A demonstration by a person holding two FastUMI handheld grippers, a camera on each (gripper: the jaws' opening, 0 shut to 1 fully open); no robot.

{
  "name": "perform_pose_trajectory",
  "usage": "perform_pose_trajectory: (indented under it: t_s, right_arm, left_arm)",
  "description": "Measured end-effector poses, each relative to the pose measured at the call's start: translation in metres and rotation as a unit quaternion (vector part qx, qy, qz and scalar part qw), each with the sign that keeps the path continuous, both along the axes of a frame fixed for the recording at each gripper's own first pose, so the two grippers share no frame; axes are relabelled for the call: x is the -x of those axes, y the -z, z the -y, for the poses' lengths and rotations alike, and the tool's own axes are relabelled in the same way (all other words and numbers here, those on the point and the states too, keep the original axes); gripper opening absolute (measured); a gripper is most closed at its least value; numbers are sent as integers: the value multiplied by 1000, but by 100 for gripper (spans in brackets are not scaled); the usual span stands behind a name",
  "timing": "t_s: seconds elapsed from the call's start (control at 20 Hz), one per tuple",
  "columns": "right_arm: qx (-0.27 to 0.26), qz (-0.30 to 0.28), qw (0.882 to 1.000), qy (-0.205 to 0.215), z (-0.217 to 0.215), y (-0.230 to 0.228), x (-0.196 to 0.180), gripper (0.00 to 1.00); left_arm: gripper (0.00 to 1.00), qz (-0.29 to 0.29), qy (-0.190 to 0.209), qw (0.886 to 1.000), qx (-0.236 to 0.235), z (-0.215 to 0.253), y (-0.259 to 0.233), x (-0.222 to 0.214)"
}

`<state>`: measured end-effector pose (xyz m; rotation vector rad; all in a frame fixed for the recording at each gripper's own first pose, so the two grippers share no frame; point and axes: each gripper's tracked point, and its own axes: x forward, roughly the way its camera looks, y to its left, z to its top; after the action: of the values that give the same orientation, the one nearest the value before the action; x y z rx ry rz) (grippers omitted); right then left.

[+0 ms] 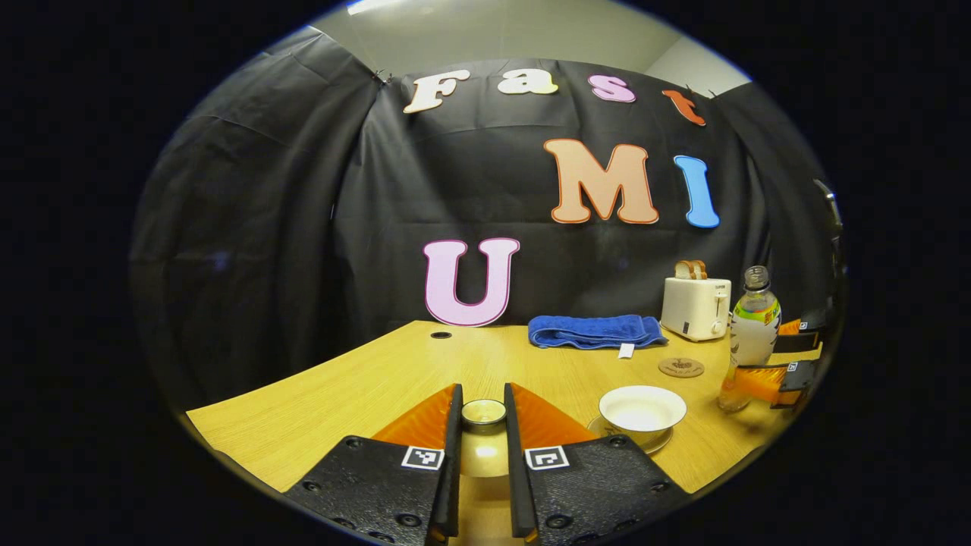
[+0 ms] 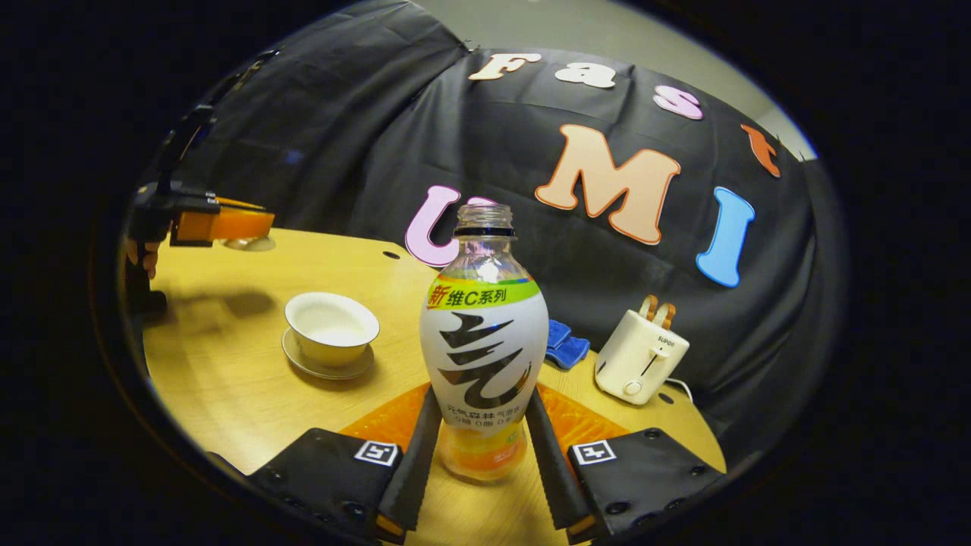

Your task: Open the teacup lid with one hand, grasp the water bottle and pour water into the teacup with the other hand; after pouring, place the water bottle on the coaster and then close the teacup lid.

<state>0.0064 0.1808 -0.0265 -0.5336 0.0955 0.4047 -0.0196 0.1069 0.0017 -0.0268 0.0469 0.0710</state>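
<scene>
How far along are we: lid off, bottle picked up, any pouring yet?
Done: the lid is off, pinched in the left gripper and held clear of the open teacup. In hand: the right gripper clamps the water bottle, upright and uncapped, not yet tipped over the cup. Left: pour, set the bottle on the coaster, then put the lid back on.

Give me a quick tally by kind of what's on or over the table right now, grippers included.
Grippers: 2, left gripper and right gripper
Water bottle: 1
Teacup: 1
Saucer: 1
Teacup lid: 1
Coaster: 1
Blue towel: 1
Toaster: 1
Total: 9
</scene>
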Motion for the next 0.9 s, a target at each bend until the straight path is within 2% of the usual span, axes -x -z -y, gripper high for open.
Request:
perform_pose_trajectory:
  t_s: [0.2, 0.4, 0.65, 0.9]
  right_arm:
    - [80, 37, 996, 1, -3, -4, -12, 68]
    - [175, 83, 981, -12, -7, -4, -16, 68]
    - [261, 113, 958, -34, -17, 5, -17, 67]
    - [352, 151, 923, -48, -24, 12, -17, 67]
  left_arm:
    - [24, -2, -5, 1000, 0, -10, 4, 1]
    - [24, -6, -6, 1000, 10, -16, 10, 2]
    - [24, -10, -14, 1000, 14, -25, 13, 4]
    - [24, -9, -13, 1000, 20, -27, 13, 7]
